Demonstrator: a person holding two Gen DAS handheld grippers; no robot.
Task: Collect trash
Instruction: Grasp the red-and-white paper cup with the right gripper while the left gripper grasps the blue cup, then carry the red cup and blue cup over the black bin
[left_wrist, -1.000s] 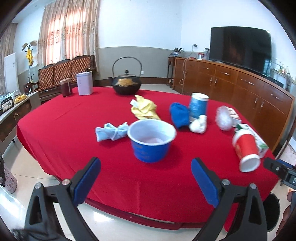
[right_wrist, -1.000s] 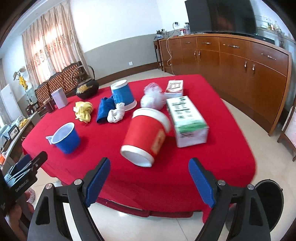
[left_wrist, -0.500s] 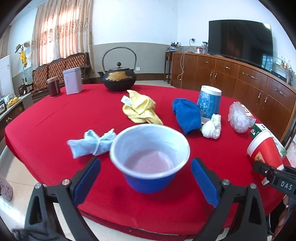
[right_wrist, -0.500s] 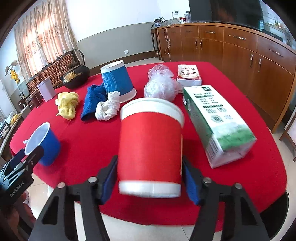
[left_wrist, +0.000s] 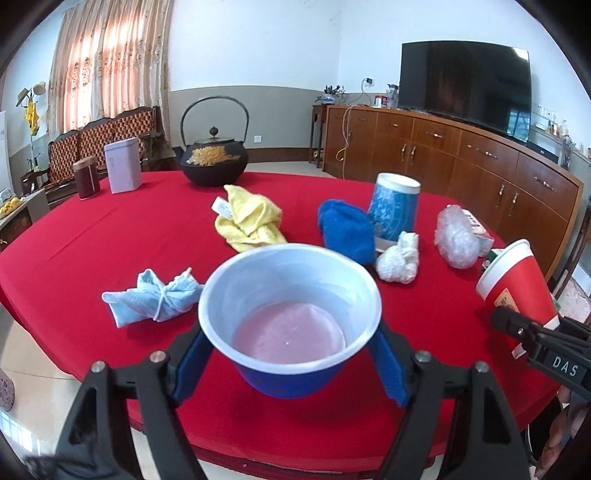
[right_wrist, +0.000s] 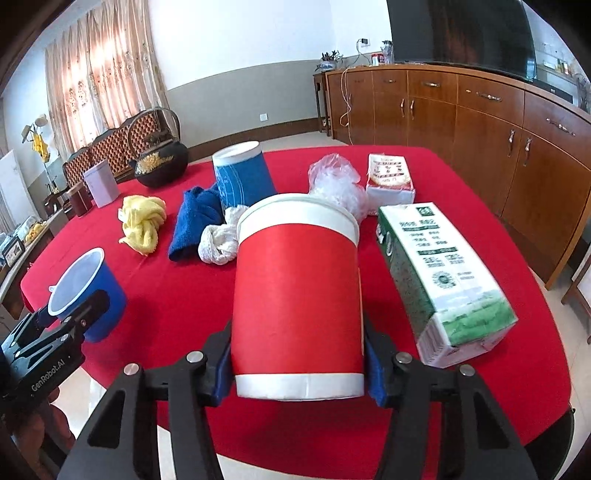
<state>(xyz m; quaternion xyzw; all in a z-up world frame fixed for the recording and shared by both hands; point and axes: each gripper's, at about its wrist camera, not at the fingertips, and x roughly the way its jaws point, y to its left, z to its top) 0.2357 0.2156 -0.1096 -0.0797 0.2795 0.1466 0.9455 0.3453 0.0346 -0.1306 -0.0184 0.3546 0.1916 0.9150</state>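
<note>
My left gripper (left_wrist: 290, 363) is shut on a blue plastic cup (left_wrist: 290, 321) with a white inside, upright at the near edge of the red table (left_wrist: 110, 229). My right gripper (right_wrist: 297, 363) is shut on a red paper cup (right_wrist: 297, 291) lying on its side with its white rim pointing away. The red cup also shows at the right of the left wrist view (left_wrist: 515, 284); the blue cup shows at the left of the right wrist view (right_wrist: 88, 284). Other trash on the table: a light blue wad (left_wrist: 153, 297), white wad (left_wrist: 399, 258), crumpled plastic bag (left_wrist: 456, 236), green-white carton (right_wrist: 439, 273).
A yellow cloth (left_wrist: 249, 219), a blue cloth (left_wrist: 347, 229), an upturned blue paper cup (left_wrist: 395, 206), a black kettle (left_wrist: 214, 158), a white tin (left_wrist: 123, 170) and a brown tin (left_wrist: 86, 177) are on the table. A small box (right_wrist: 389, 173) lies far right. A wooden sideboard (right_wrist: 480, 122) runs behind.
Both grippers moved in to the table and closed: the left on the blue cup, the right on the red cup.
</note>
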